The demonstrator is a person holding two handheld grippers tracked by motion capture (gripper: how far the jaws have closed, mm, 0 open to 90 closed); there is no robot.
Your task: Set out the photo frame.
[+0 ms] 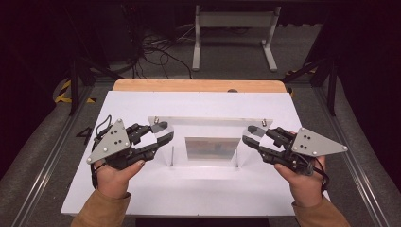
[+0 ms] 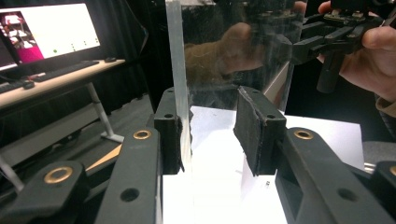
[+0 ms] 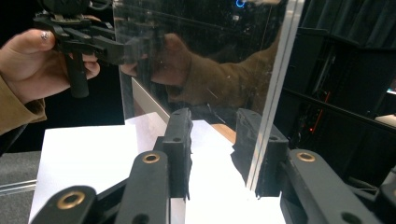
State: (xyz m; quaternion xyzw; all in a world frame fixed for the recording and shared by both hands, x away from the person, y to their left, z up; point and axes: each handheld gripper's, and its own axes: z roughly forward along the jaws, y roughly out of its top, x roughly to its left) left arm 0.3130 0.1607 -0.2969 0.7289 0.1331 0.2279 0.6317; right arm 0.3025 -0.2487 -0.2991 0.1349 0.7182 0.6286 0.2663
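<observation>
Centrally in high view: clear acrylic panel upright on white board, w/ wooden tabletop edge beyond it at upper centre. White metal frame and cables on floor at top of frame, well apart from work. Nothing between hands and panel.

Left gripper at panel's left end, right gripper at its right end; each hand low in frame, tan sleeves at bottom edge.

Left gripper view: panel's vertical edge sits betw. jaws, against left pad; right pad stands off w/ visible gap, so jaws apart, not clamped. Monitor and keyboard on desk at upper left, seen here, not from above. Other hand w/ its gripper at upper right.

Right gripper view: panel edge against right pad, left pad clear of it; jaws apart too. Reflection of hand and sleeve in panel face. Dark rack w/ small lights at right of frame.

Panel's long axis runs left–right across frame in high view, broad face toward person; standing on its long edge.
</observation>
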